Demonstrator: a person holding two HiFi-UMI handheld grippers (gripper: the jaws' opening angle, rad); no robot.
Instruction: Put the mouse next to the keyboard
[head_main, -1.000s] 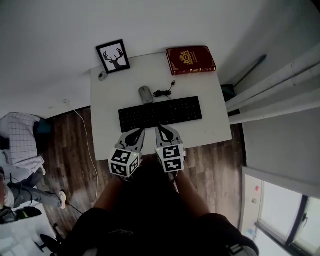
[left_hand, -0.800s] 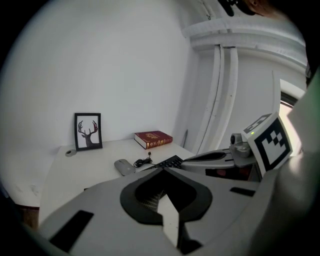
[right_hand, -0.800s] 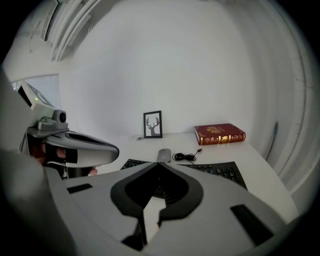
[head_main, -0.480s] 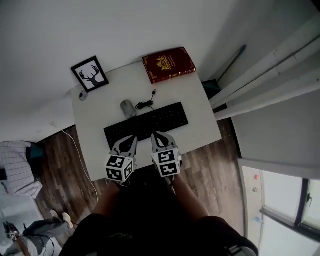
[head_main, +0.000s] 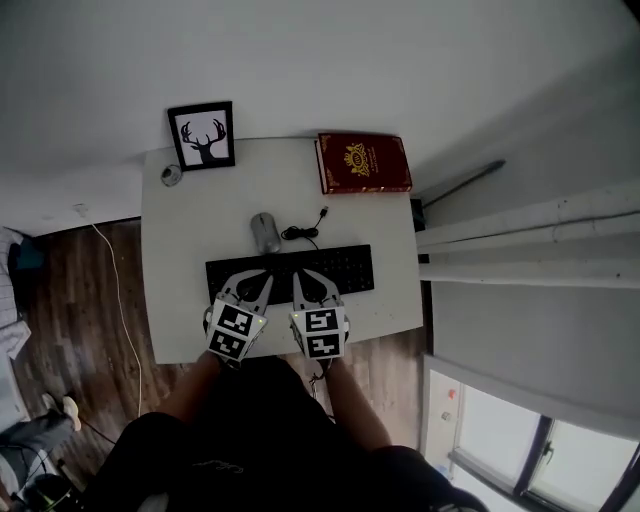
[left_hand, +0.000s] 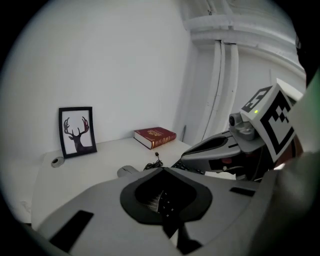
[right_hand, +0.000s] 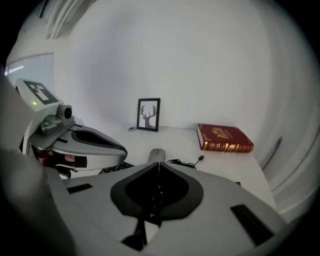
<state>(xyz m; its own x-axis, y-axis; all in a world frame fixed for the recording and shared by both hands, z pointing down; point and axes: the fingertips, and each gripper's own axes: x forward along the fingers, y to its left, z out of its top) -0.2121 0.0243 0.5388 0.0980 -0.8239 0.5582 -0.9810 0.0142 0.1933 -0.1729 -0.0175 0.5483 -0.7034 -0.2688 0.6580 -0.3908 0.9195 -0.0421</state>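
Both grippers closed and empty over the keyboard, the mouse lying behind it

The grey, rounded plastic wired mouse (head_main: 265, 232) lies on the white table (head_main: 180, 250) just behind the far edge of the flat black keyboard (head_main: 350, 268), towards its left half, with its black coiled cable (head_main: 300, 234) loose to its right. The left gripper (head_main: 260, 282) and right gripper (head_main: 306, 282) hang side by side over the keyboard's near edge, each with its jaws pressed together and nothing between them. The mouse is probably light and rigid, with a smooth domed shell that could slip, so the best hold is likely low across its two flanks. The trailing cable should drag only slightly.
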